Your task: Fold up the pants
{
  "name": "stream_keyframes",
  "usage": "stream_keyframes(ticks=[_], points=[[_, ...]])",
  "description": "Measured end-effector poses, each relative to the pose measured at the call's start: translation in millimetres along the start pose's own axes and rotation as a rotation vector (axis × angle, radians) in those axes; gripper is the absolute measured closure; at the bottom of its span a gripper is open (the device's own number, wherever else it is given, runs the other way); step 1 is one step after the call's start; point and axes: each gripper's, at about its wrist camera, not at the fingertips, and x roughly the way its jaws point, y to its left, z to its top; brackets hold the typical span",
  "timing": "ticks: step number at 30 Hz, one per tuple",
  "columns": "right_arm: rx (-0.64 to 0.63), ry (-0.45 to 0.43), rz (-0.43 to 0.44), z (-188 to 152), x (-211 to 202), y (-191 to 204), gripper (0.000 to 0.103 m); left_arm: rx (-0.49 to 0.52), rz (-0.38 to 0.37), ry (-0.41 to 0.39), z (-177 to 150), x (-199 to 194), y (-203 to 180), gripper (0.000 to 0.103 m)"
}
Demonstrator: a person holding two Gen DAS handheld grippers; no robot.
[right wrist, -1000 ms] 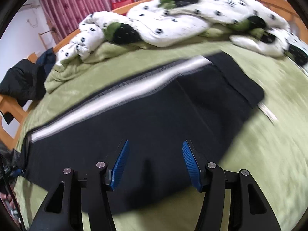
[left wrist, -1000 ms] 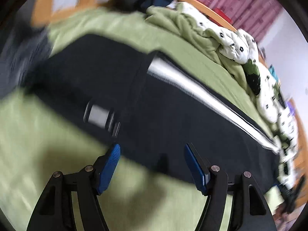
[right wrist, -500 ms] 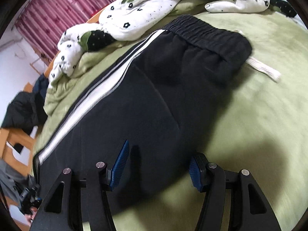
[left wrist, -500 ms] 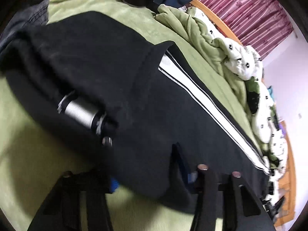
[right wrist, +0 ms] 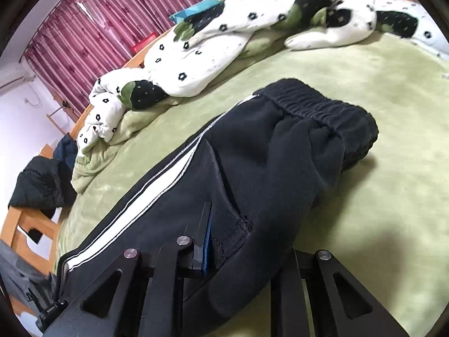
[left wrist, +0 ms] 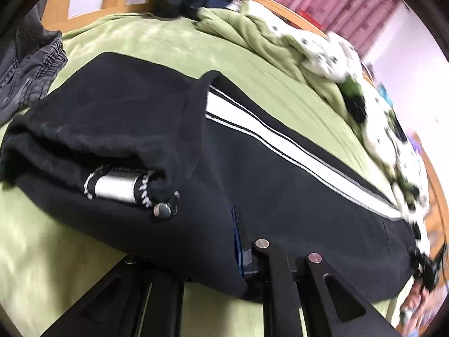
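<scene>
Black pants (left wrist: 280, 185) with a white side stripe lie lengthwise on the green bed cover (left wrist: 174, 42). My left gripper (left wrist: 207, 250) is shut on the pants' near edge at the cuff end; a folded cuff with a metal snap (left wrist: 161, 210) bulges beside it. My right gripper (right wrist: 238, 247) is shut on the pants (right wrist: 252, 163) near the pocket, just below the elastic waistband (right wrist: 322, 106). The cloth hides one finger of each gripper.
A white flowered quilt (right wrist: 224, 42) is bunched along the far side of the bed. Grey jeans (left wrist: 25, 64) lie at the bed's left end. Dark clothes (right wrist: 42, 182) hang on the wooden bed frame (right wrist: 16, 224). Red curtains (right wrist: 98, 28) are behind.
Both grippers came down onto the pants' near edge and closed on the cloth. The edge now bunches up between the fingers at both ends.
</scene>
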Motion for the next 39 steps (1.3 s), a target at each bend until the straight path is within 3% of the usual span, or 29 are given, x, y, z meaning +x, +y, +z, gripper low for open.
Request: stream_keyframes(ticks=[6, 10, 13, 15, 17, 22, 24, 26, 28, 30, 32, 35, 36, 38, 39], points=[[-0.005, 0.035, -0.041, -23.0, -54.6, -74.0, 0.084, 0.051, -0.068, 0.076, -77.4, -42.3, -14.8, 0.089], [0.000, 0.071, -0.066, -44.5, -56.2, -100.0, 0.082, 0.127, -0.001, 0.058, -97.2, -45.7, -23.3, 0.086], [0.000, 0.058, -0.060, -52.1, -65.4, -110.0, 0.070, 0.134, 0.026, 0.072, -99.0, -47.1, -23.9, 0.081], [0.001, -0.006, -0.085, -50.5, -81.6, -117.9, 0.052, 0.137, 0.047, 0.078, -101.2, -54.1, -23.2, 0.070], [0.036, -0.065, -0.105, -41.8, -88.1, -130.7, 0.042, 0.147, 0.086, 0.055, -109.0, -67.8, -21.5, 0.059], [0.163, 0.002, -0.045, -12.5, -50.3, -155.6, 0.041, 0.137, 0.108, -0.063, -129.5, -110.6, -18.4, 0.059], [0.127, -0.022, -0.087, -0.8, -46.0, -148.8, 0.060, 0.140, 0.135, -0.092, -128.6, -120.9, -19.2, 0.059], [0.072, -0.106, -0.063, 8.3, -57.8, -139.0, 0.068, 0.155, 0.175, -0.107, -123.4, -127.6, -18.6, 0.059], [0.091, -0.129, -0.033, 9.6, -62.8, -140.2, 0.067, 0.140, 0.186, -0.130, -116.7, -132.0, -17.4, 0.059], [0.065, -0.067, -0.109, 6.4, -53.1, -138.6, 0.060, 0.118, 0.146, -0.135, -108.6, -135.2, -13.2, 0.060], [0.021, -0.008, -0.157, -2.0, -48.5, -138.8, 0.056, 0.125, 0.128, -0.109, -99.5, -122.8, -20.3, 0.060], [0.008, -0.036, -0.169, -19.9, -71.6, -142.0, 0.053, 0.118, 0.145, -0.061, -88.6, -95.4, -21.4, 0.061], [0.005, -0.039, -0.190, -25.3, -79.7, -140.5, 0.053, 0.108, 0.149, -0.065, -85.3, -88.0, -19.5, 0.064], [-0.015, -0.032, -0.205, -34.8, -92.5, -133.5, 0.053, 0.095, 0.152, -0.102, -76.7, -83.3, -17.3, 0.086], [-0.031, -0.034, -0.218, -38.8, -99.7, -127.3, 0.053, 0.102, 0.149, -0.120, -66.3, -82.7, -15.1, 0.087]])
